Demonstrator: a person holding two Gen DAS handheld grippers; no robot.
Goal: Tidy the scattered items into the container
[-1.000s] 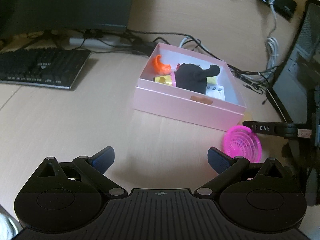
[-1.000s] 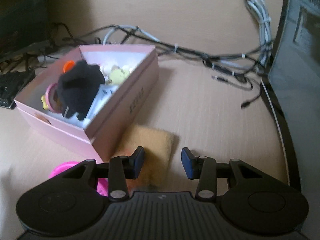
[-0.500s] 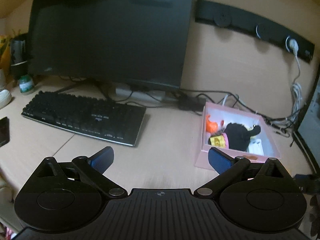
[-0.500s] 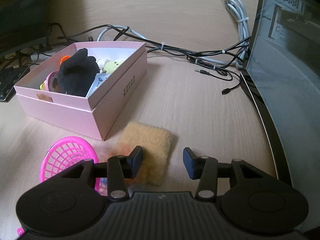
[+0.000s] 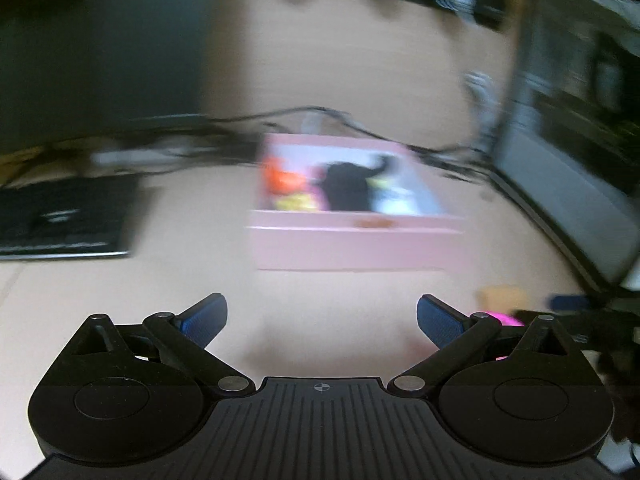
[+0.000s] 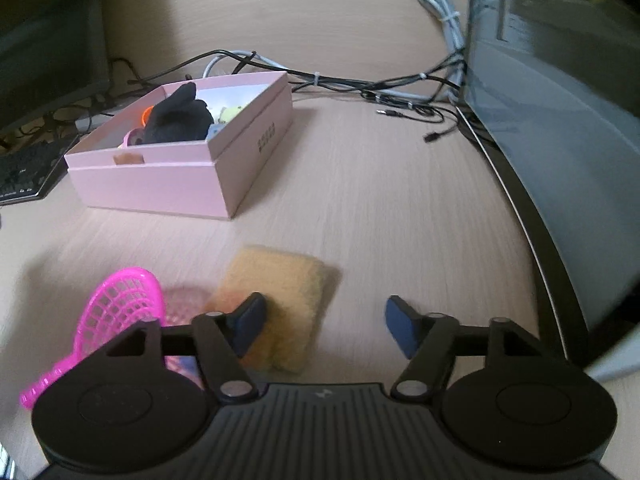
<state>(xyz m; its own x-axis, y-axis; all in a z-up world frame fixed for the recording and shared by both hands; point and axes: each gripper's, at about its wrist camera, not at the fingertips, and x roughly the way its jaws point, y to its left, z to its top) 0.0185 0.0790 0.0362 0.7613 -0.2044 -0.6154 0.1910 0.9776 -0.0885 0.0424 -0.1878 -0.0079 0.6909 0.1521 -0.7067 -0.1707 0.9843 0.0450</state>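
With jaws just opened and nothing between them, the right hand-held gripper lines up on the tan fuzzy sponge pad, seemingly next for the pink cardboard box; the left hand-held gripper hangs open, empty.

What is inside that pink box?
The pink box holds a black plush toy, something orange, a pink piece and a pale yellow toy. The plush covers whatever lies beneath it.

You are looking at one pink box holding one black plush toy among a few smaller bits too crowded to count, one pink plastic racket, one tan sponge, one keyboard and one monitor sitting behind.
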